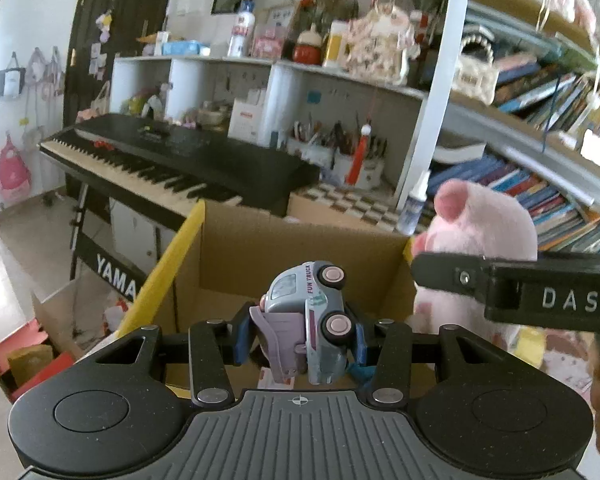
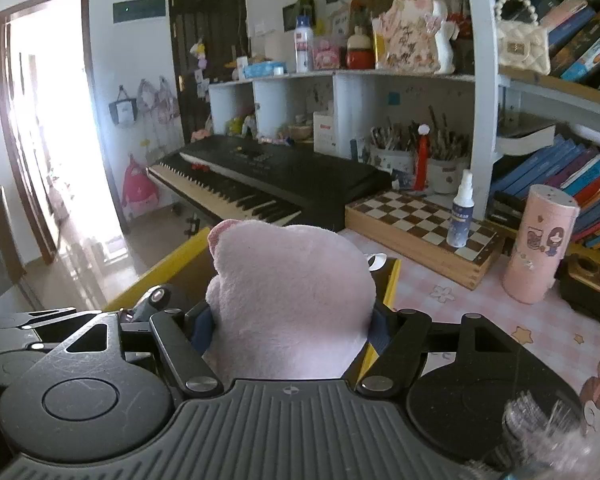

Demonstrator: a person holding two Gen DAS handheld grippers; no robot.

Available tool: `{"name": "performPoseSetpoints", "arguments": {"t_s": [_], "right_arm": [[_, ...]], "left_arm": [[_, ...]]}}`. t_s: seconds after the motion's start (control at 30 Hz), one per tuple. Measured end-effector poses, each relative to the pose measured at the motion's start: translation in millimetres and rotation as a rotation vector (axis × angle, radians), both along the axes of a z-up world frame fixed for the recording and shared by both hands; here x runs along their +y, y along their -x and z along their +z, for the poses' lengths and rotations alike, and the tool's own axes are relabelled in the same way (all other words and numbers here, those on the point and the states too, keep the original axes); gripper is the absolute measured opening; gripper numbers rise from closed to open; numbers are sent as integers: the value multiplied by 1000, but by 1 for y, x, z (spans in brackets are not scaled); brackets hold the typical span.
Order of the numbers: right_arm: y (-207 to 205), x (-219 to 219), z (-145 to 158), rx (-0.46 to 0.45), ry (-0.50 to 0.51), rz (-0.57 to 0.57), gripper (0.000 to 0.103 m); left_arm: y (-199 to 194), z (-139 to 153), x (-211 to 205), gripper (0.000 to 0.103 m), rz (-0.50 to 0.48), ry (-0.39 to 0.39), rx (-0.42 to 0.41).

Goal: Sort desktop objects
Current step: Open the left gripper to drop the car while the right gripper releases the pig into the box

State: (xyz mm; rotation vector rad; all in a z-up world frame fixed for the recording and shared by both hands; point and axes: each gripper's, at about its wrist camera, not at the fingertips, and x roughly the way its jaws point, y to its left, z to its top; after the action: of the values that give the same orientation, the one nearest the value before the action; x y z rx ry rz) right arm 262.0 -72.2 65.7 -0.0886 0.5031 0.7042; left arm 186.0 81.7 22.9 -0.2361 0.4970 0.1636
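Note:
My left gripper (image 1: pixel 300 340) is shut on a grey toy truck (image 1: pixel 320 320) marked FUN TRUCK, held on its side with its wheels to the right, above an open cardboard box (image 1: pixel 260 248) with yellow flap edges. My right gripper (image 2: pixel 292 328) is shut on a pink plush pig (image 2: pixel 288 292), held above the same box's yellow-edged flap (image 2: pixel 390 284). In the left wrist view the pig (image 1: pixel 488 224) and a right gripper finger (image 1: pixel 520 280) show at the right, just past the box's right wall.
A black Yamaha keyboard (image 2: pixel 268 176) stands behind the box. A chessboard (image 2: pixel 420 220) with a spray bottle (image 2: pixel 462 212), a pink cylinder tin (image 2: pixel 540 244) and a dark small box (image 2: pixel 592 288) sit on the pink desk mat. Bookshelves (image 2: pixel 572 168) rise at right.

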Motion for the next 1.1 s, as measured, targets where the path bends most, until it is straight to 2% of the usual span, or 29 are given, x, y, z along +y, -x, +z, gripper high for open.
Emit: {"name": "performPoseSetpoints", "arguments": {"t_s": [0.27, 0.33, 0.47, 0.67, 0.77, 0.83, 1.1], "right_arm": [[-30, 13, -23, 34, 73, 89, 70], [-35, 17, -28, 36, 95, 115, 70], [-44, 24, -37, 31, 130, 150, 70], [-60, 34, -51, 71, 188, 214, 70], [-65, 37, -52, 60, 215, 243, 70], [-68, 39, -52, 59, 230, 266, 70], [-75, 47, -53, 57, 264, 309, 74]], "left_arm": [[-23, -17, -5, 46, 7, -27, 100], [-27, -19, -9, 46, 7, -57, 120], [-33, -22, -15, 46, 8, -76, 146], [-42, -27, -25, 46, 5, -125, 189], [-45, -28, -27, 47, 7, -123, 194], [-46, -29, -29, 54, 8, -123, 193], [-44, -27, -31, 59, 38, -125, 187]]}}
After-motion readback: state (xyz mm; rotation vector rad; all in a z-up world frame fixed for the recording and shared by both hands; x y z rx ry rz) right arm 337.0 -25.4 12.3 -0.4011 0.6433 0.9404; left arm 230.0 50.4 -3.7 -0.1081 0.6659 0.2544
